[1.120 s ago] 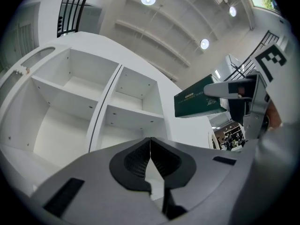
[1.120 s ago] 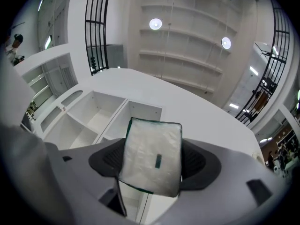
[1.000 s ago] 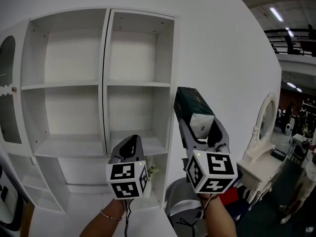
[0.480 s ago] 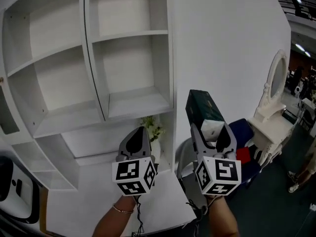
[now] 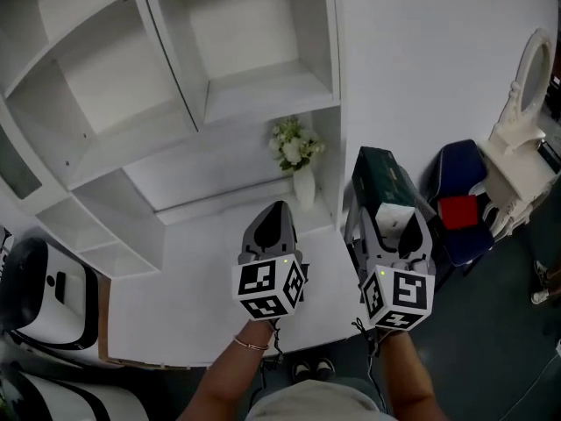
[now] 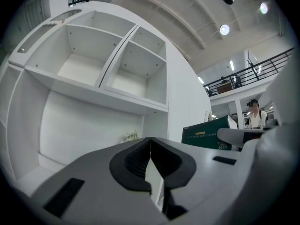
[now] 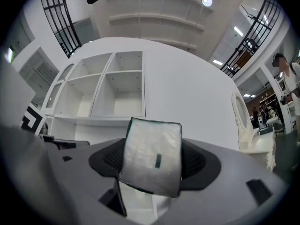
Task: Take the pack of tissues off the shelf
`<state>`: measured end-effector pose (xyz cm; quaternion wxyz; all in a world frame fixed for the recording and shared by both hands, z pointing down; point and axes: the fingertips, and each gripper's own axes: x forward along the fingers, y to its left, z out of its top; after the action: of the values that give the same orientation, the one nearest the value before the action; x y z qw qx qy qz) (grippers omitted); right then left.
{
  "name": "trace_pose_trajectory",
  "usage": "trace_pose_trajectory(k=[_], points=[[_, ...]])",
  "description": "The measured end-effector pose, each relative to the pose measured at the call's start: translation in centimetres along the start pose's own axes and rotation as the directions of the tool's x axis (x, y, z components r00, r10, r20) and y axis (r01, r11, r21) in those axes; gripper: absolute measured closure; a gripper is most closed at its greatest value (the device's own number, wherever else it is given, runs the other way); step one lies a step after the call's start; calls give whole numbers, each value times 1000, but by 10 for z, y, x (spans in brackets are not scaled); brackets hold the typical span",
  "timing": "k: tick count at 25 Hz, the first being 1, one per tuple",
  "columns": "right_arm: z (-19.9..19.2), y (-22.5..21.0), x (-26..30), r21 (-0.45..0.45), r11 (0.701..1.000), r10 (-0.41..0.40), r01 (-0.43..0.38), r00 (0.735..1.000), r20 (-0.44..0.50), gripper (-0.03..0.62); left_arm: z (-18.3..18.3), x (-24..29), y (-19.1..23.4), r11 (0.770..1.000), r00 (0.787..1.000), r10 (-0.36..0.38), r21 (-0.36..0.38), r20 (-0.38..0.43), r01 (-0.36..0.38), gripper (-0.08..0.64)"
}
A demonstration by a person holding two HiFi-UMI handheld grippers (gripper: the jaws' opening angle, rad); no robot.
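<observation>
The pack of tissues (image 5: 380, 175) is dark green with a white plastic end, and it is off the shelf, held out in front of the white wall. My right gripper (image 5: 390, 228) is shut on it, one jaw pressing each side. In the right gripper view the pack's white end (image 7: 152, 156) fills the gap between the jaws of the right gripper (image 7: 153, 162). My left gripper (image 5: 273, 229) hovers over the white desk, shut and holding nothing; its jaws meet in the left gripper view (image 6: 150, 150), where the pack (image 6: 206, 134) shows at the right.
The white shelf unit (image 5: 219, 103) stands empty ahead and to the left. A vase of white flowers (image 5: 299, 150) sits on the desk (image 5: 193, 274) under it. To the right are a blue chair with a red thing (image 5: 459, 207) and a white vanity with mirror (image 5: 529, 84).
The view has tipped downward, and both grippers now sit lower, over the desk and away from the shelf compartments. The right gripper keeps the pack; the left stays shut.
</observation>
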<state>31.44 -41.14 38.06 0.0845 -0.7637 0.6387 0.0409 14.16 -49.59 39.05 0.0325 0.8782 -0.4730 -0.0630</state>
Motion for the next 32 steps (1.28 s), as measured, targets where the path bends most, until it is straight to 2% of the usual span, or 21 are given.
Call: trace_pose_trajectory(k=[6,13,21,32], points=[[-63,21,-13,18,997,77,-76,991,-105,255,-57,-23,30,997,993,77,-24,-91,-79,541],[-99,57,-3,37,986,166,-162,976,-138,255,-110,-48,67,986,969,152,-40,-193,-163,541],[-116,103,9,43,970,243,-240,954,-177,255,-113,-71,113,965,952,246,-46,-183,-258,541],[-116,132,23,35,964,265,-264,945,-192,255,-98,-75,139,957,949,275,-56,-155,-286,543]])
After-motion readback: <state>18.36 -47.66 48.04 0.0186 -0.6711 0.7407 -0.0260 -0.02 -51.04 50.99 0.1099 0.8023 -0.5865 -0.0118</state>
